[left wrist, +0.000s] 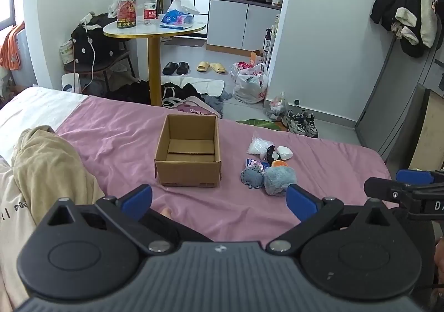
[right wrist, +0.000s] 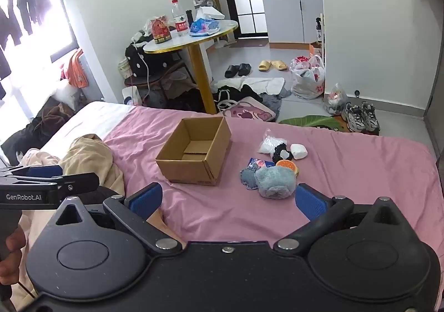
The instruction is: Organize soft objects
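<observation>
Cardboard box (left wrist: 188, 151) — empty, flaps open, likely the receptacle. Soft-item cluster (left wrist: 269, 165) (fluffy grey-blue ball (left wrist: 280, 180) nearest) just beside. Left gripper (left wrist: 219, 201), right gripper (right wrist: 229, 199) — wide, holding nothing.

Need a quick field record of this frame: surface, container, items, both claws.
surface: pink bedsheet
container: cardboard box, open top, nothing inside but its own bottom flaps
items: cluster of soft objects right of the box, apart from it; fluffy grey-blue ball nearest, grey knitted piece beside it, white lump and clear bag of white filling at the back
left claw: open, holding nothing, above the sheet
right claw: open, holding nothing, facing the cluster
progress: nothing in the box yet
</observation>
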### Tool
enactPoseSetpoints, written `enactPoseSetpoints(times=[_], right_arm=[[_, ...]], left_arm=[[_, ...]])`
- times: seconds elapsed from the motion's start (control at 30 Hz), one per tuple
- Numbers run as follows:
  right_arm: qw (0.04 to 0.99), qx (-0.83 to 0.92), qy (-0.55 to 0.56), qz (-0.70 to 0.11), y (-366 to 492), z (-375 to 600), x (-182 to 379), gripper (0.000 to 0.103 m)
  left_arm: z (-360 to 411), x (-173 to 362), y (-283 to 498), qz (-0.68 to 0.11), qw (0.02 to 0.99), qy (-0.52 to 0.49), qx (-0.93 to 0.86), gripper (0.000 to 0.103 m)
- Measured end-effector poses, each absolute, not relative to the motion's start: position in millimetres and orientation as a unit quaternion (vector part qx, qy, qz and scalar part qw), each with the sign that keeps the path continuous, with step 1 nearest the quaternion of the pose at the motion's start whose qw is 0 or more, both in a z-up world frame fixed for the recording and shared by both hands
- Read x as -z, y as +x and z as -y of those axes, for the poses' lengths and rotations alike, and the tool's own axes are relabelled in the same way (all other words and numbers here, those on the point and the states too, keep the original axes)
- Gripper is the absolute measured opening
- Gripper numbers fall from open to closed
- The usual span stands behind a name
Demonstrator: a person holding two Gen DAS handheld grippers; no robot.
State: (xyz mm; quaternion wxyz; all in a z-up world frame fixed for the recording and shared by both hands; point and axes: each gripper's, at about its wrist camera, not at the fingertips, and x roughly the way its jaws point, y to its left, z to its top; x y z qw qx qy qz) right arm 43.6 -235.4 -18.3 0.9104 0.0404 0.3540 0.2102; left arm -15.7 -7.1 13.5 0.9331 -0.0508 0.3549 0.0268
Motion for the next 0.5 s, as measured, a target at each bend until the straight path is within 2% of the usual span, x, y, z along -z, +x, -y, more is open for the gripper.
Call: enactPoseSetpoints(times=[0.5], right_arm=[[0.912, -0.205, 0.04, -0.354, 37.4, 234.9, 20.4, 0.103]], left_arm=[[6.9, -18.1, -24.8, -0.356, 0.933, -0.049, -0.025, 0.102]])
